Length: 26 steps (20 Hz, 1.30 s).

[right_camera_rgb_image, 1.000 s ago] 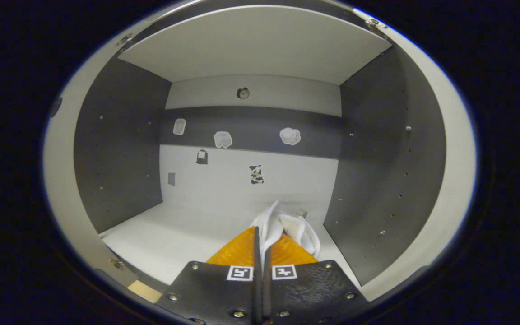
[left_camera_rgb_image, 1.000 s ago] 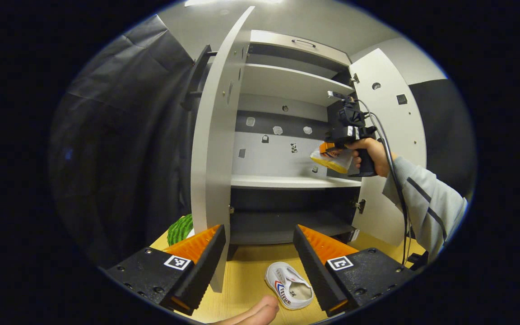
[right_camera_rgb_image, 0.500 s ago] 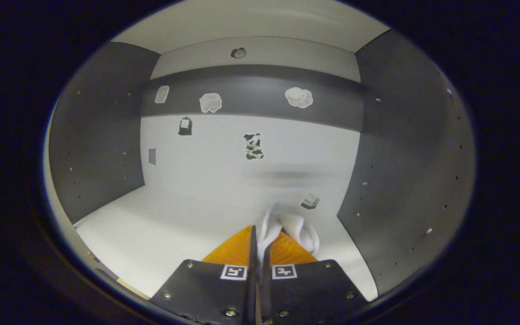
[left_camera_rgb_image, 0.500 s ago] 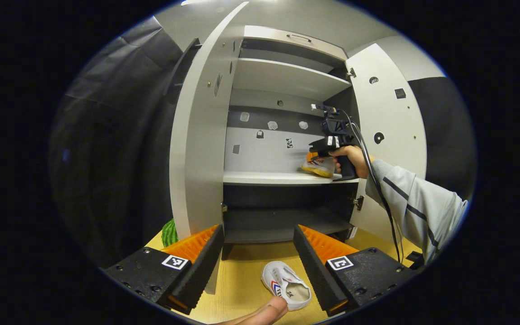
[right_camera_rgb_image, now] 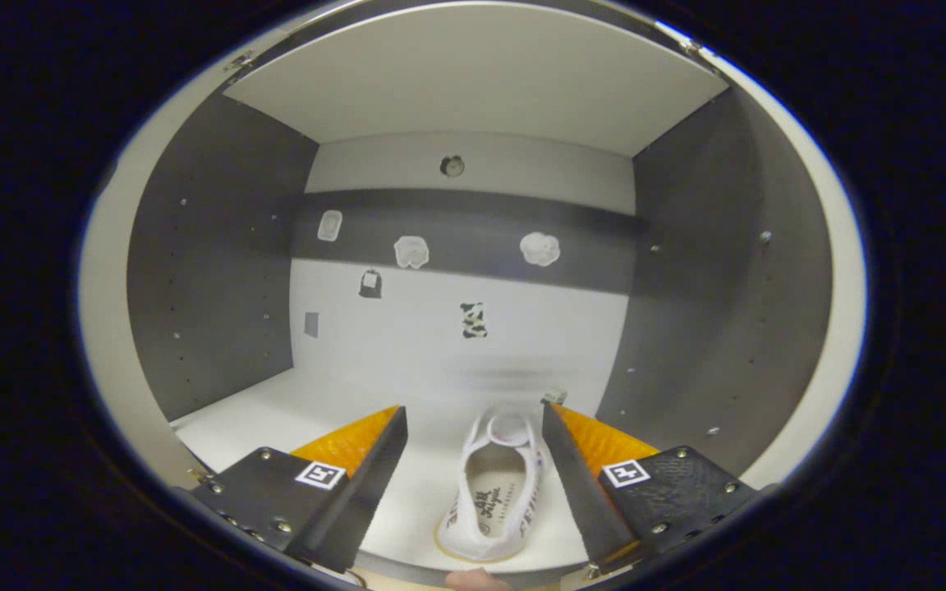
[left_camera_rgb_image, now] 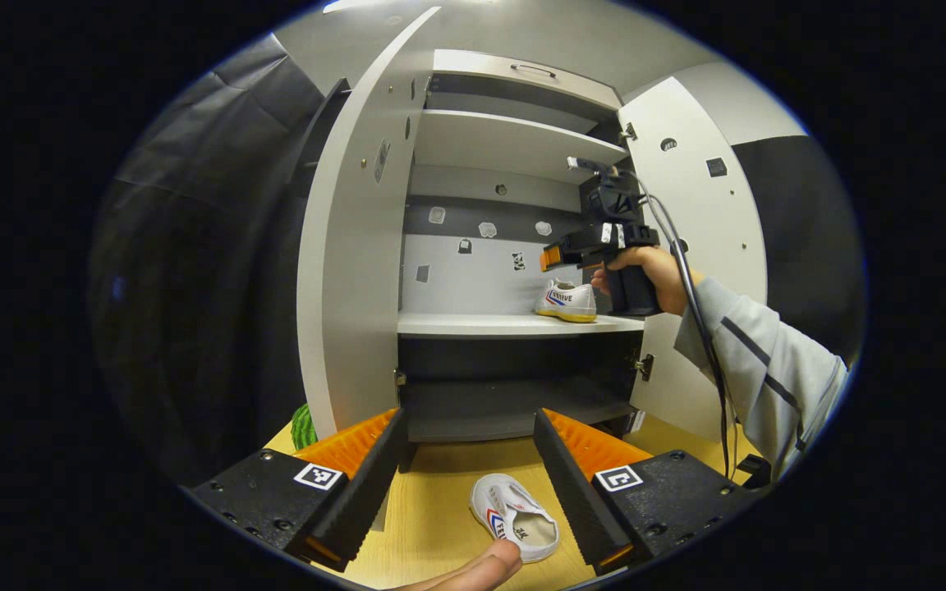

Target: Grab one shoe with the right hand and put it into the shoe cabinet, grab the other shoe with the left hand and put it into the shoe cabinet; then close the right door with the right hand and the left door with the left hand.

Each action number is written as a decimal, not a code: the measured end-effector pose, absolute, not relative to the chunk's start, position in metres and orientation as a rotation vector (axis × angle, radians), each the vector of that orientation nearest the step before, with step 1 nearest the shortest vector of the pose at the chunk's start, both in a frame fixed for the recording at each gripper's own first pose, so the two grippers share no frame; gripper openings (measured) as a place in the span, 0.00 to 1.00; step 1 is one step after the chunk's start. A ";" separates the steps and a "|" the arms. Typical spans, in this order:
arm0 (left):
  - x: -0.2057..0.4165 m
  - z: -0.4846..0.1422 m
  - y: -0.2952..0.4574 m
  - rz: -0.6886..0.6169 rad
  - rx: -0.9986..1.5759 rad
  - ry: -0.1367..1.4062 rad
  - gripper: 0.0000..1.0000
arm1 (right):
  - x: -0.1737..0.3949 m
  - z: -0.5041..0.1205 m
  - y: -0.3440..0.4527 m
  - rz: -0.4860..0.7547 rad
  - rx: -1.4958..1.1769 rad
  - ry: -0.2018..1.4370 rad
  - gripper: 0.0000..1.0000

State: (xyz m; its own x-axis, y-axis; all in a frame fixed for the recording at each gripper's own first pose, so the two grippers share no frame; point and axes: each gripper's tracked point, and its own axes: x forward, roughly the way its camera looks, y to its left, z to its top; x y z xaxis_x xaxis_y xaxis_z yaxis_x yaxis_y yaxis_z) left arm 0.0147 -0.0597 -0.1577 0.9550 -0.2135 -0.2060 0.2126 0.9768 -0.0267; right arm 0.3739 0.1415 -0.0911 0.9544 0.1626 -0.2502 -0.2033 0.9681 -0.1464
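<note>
Two white canvas shoes with red and blue side stripes are shown. One shoe (right_camera_rgb_image: pixel 493 492) has been set on the pale middle shelf (right_camera_rgb_image: pixel 292 427) of the grey and white shoe cabinet (left_camera_rgb_image: pixel 514 148), toward its right side, heel nearest the camera in the right gripper view. The right gripper (right_camera_rgb_image: pixel 473 468) is held just above and behind it, its two fingers spread wide apart on either side of the shoe and not touching it. In the left gripper view that same shoe (left_camera_rgb_image: pixel 566 301) is seen on the shelf, with the right gripper (left_camera_rgb_image: pixel 551 258) held by a hand in a grey sleeve (left_camera_rgb_image: pixel 769 369). The second shoe (left_camera_rgb_image: pixel 514 519) lies on the yellow wooden tabletop (left_camera_rgb_image: pixel 440 509) in front of the cabinet, between the two parted fingers of the left gripper (left_camera_rgb_image: pixel 469 484), which grips nothing. Two cabinet doors are counted, the left door (left_camera_rgb_image: pixel 350 271) and the right door (left_camera_rgb_image: pixel 695 205), both standing open. Part of a green striped watermelon-like object (left_camera_rgb_image: pixel 302 425) is seen beside the left door.
</note>
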 end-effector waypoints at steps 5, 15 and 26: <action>0.001 -0.153 -0.068 -0.216 -0.002 0.203 0.96 | 0.292 -0.045 0.137 0.197 -0.130 0.164 0.99; -0.002 -0.203 -0.084 -0.232 -0.050 0.331 0.97 | 0.138 -0.029 0.095 0.182 -0.043 0.130 0.99; 0.012 -0.330 -0.094 -0.225 -0.009 0.533 0.97 | 0.032 -0.025 0.077 0.168 -0.003 0.029 0.98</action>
State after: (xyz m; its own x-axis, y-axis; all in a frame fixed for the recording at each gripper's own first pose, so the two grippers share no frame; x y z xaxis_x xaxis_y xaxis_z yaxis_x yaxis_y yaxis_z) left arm 0.0122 -0.0943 -0.3298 0.8372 -0.2154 -0.5027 0.2106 0.9753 -0.0670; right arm 0.0322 0.0773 -0.0247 0.9856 0.1668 -0.0295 -0.1669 0.9860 -0.0010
